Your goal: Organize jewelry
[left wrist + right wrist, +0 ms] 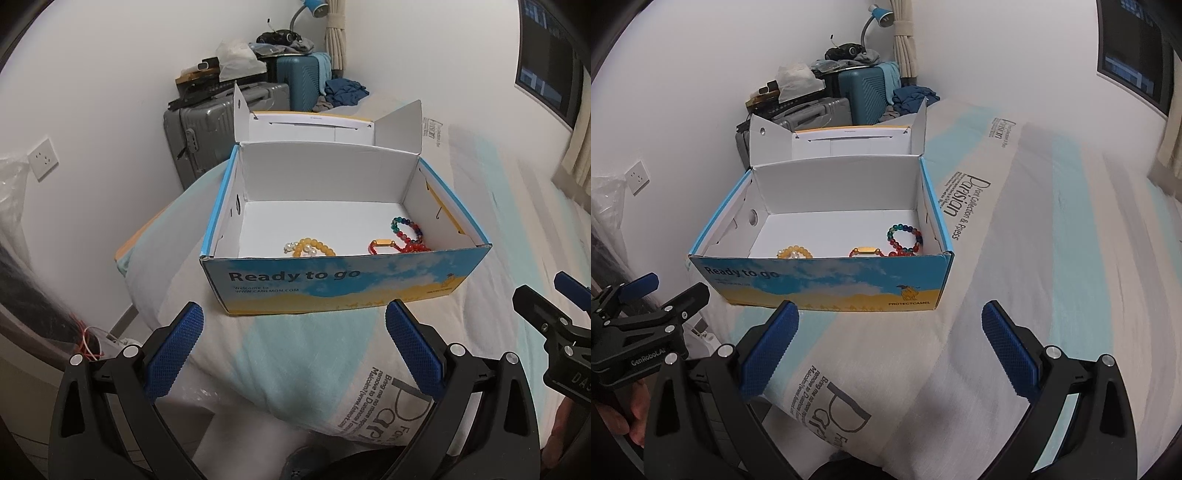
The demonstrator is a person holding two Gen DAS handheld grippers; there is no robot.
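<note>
An open cardboard box (343,288) printed "Ready to go" sits on a bed (314,369) covered in striped, lettered bedding, its lid flipped back. Inside, from left to right, lie a yellow bead bracelet (310,248), a red bracelet with a gold bar (391,246) and a multicoloured bead bracelet (405,226) near the right wall. The left hand-held gripper (293,332) and the right hand-held gripper (890,334) both hover before the box, jaws spread wide and empty.
</note>
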